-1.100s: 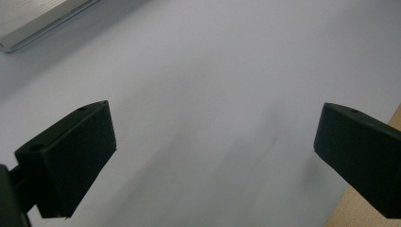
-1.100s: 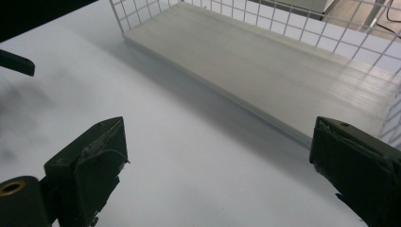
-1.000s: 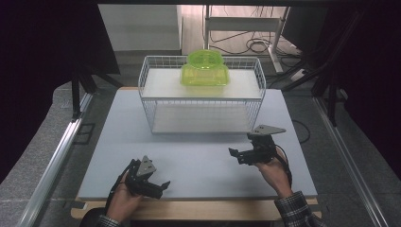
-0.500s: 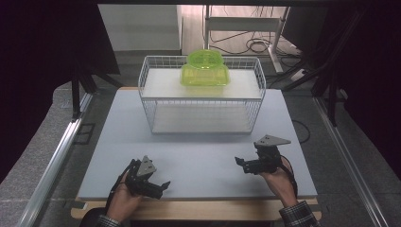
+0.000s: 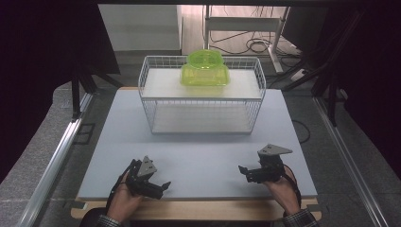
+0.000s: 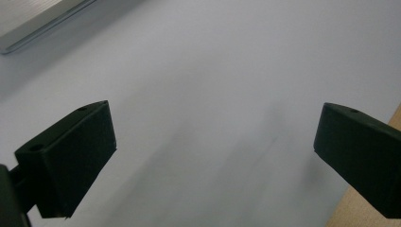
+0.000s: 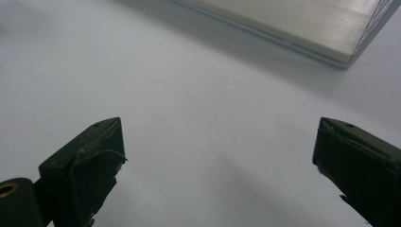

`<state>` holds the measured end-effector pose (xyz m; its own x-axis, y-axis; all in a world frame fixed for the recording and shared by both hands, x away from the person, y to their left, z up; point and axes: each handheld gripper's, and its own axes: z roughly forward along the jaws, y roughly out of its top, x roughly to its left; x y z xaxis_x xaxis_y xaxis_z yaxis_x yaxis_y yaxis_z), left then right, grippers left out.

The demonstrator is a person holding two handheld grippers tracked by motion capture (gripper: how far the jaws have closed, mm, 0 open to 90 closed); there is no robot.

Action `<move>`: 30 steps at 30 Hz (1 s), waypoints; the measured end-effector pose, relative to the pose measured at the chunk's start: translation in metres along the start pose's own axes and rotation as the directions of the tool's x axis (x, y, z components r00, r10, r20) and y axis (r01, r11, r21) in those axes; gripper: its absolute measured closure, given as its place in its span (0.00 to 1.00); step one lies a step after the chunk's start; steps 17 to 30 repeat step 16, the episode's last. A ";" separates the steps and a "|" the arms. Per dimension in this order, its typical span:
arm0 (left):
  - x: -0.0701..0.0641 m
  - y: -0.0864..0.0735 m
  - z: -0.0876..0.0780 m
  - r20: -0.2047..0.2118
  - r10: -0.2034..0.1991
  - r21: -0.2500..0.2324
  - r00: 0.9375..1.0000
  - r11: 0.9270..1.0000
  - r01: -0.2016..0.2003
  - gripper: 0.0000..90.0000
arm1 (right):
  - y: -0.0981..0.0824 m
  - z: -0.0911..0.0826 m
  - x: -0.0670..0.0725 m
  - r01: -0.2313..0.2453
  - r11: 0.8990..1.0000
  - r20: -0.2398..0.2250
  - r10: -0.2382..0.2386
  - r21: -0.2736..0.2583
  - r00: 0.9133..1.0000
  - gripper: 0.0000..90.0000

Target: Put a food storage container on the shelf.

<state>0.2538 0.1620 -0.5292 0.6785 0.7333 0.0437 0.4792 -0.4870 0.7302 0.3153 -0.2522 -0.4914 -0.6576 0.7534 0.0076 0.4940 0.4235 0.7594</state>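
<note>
Both your left gripper (image 5: 163,186) and right gripper (image 5: 243,171) rest near the table's (image 5: 203,151) front edge, jaws spread wide, empty. The green container (image 5: 204,69) sits atop the wire basket (image 5: 201,101), well ahead, roughly midway; neither hand clearly nearer.

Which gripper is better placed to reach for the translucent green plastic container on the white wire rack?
Right, marginally. The right gripper sits nearer the green container, right of centre on the wire rack. Both are open.
</note>
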 end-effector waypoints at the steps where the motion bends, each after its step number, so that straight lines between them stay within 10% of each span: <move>1: 0.000 0.000 0.000 0.000 0.000 0.000 1.000 1.000 0.000 0.00 | -0.002 0.001 0.000 0.003 1.000 0.004 -0.003 0.011 1.000 0.03; 11: 0.000 0.000 0.000 0.000 0.001 -0.001 1.000 1.000 -0.001 0.00 | -0.013 0.012 0.001 0.020 0.995 0.040 -0.023 0.094 0.999 0.03; 30: 0.000 0.000 0.000 -0.001 -0.001 -0.002 1.000 1.000 0.001 0.00 | -0.014 0.013 0.000 0.015 0.995 0.045 -0.019 0.095 0.999 0.02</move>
